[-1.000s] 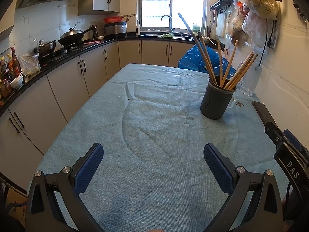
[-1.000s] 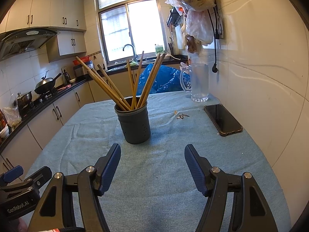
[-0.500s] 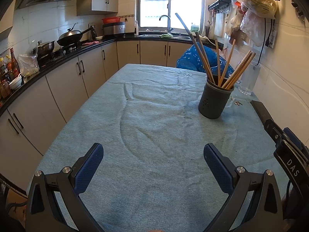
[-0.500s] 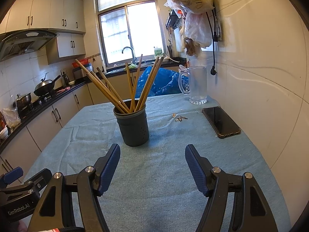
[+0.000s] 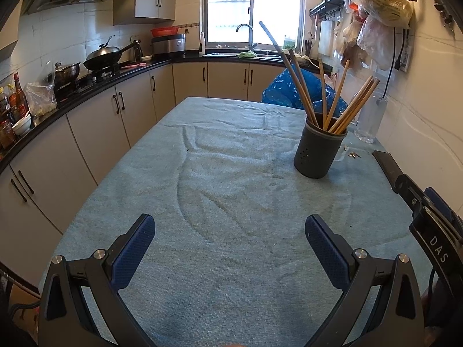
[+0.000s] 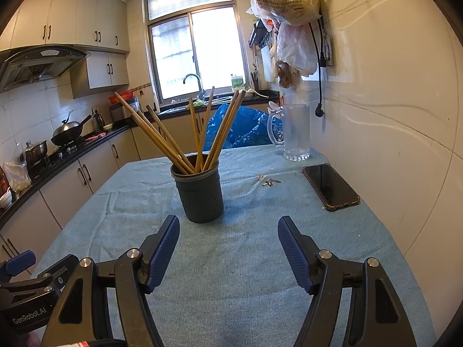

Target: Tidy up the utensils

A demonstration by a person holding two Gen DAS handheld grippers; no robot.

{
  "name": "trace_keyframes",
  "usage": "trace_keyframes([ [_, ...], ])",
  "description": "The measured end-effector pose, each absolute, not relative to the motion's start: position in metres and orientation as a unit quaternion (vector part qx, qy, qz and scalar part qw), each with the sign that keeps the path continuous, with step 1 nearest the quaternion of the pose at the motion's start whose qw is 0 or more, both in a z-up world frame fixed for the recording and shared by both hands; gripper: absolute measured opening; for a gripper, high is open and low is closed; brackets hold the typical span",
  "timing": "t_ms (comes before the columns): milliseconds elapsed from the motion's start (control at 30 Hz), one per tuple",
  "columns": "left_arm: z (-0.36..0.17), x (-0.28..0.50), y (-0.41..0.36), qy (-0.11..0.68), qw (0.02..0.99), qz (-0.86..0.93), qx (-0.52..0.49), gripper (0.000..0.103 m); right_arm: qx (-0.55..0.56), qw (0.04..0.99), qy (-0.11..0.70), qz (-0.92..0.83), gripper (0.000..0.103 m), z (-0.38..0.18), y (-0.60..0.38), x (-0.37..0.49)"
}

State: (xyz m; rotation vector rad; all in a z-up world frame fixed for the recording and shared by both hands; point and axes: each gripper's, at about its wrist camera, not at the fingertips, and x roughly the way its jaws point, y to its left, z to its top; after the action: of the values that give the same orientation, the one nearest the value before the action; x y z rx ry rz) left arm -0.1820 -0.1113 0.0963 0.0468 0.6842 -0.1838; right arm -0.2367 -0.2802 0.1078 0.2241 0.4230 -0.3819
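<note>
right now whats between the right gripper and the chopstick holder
Only bare blue cloth lies between the right gripper and the chopstick holder, seen in the right wrist view.

Both grippers share one build. The left gripper [image 5: 230, 232] has matte black, triangular cut-out arms, silver round screws at the joints and blue ribbed pads [image 5: 133, 253] on its fingers. The right gripper [image 6: 228, 235] has the same black frame, silver screws and blue pads [image 6: 293, 253]. White lettering reads "DAS" on the right one's side and "GenRobot.AI" on the left one's. A black cable runs beneath each.
</note>
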Motion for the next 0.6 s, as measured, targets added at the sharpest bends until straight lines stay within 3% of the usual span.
trace_keyframes([
  [600, 0.1047, -0.1901, -0.1116, 0.317, 0.943, -0.097, 0.025, 0.103, 0.103, 0.959, 0.177, -0.194, 0.078, 0.1128, -0.2848, -0.2438],
])
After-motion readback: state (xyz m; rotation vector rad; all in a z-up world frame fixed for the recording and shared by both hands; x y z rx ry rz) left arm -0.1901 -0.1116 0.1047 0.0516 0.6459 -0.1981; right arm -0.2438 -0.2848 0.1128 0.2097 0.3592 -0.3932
